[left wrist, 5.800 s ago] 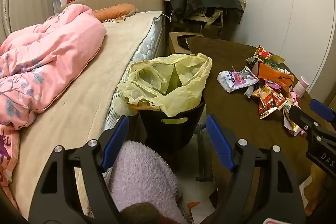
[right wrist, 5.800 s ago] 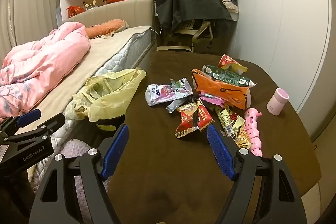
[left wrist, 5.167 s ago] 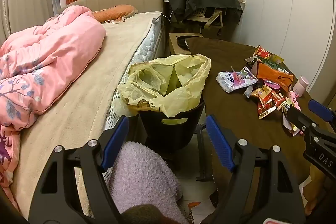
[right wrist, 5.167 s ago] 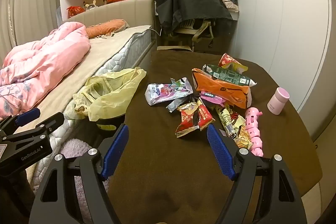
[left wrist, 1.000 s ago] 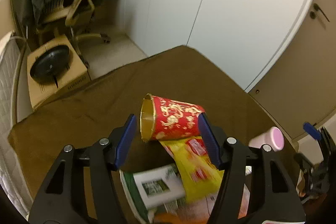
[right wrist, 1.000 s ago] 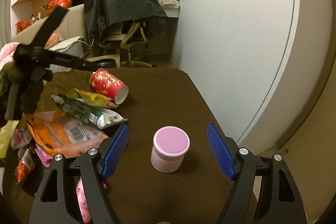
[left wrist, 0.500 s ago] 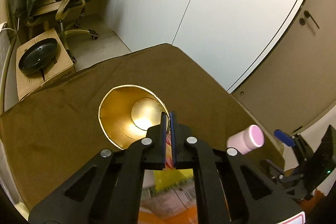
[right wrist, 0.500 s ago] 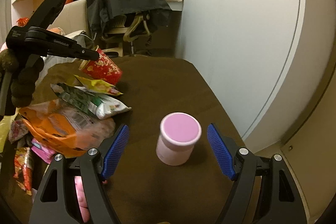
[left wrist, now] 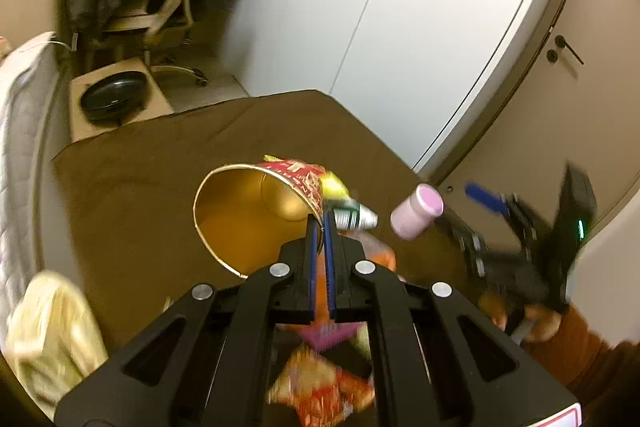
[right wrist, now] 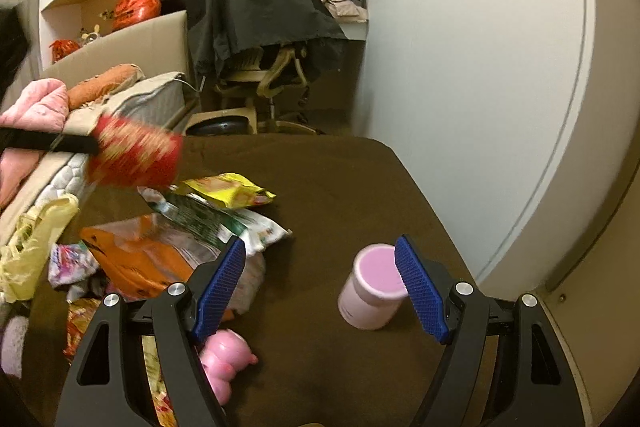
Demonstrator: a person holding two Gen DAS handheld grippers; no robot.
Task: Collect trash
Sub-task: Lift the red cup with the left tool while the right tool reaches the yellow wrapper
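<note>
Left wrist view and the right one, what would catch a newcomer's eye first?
First, the red paper cup with its gold inside, pinched by its rim in the left gripper and held above the brown table. Next, the heap of snack wrappers on the table's left side. Then the pink jar, upright just inside the open right gripper.

We've got a pink jar (right wrist: 374, 289) standing near right on the brown table (right wrist: 340, 179), a pink toy (right wrist: 224, 361) near left, and a draped chair (right wrist: 260, 27) far back.
</note>
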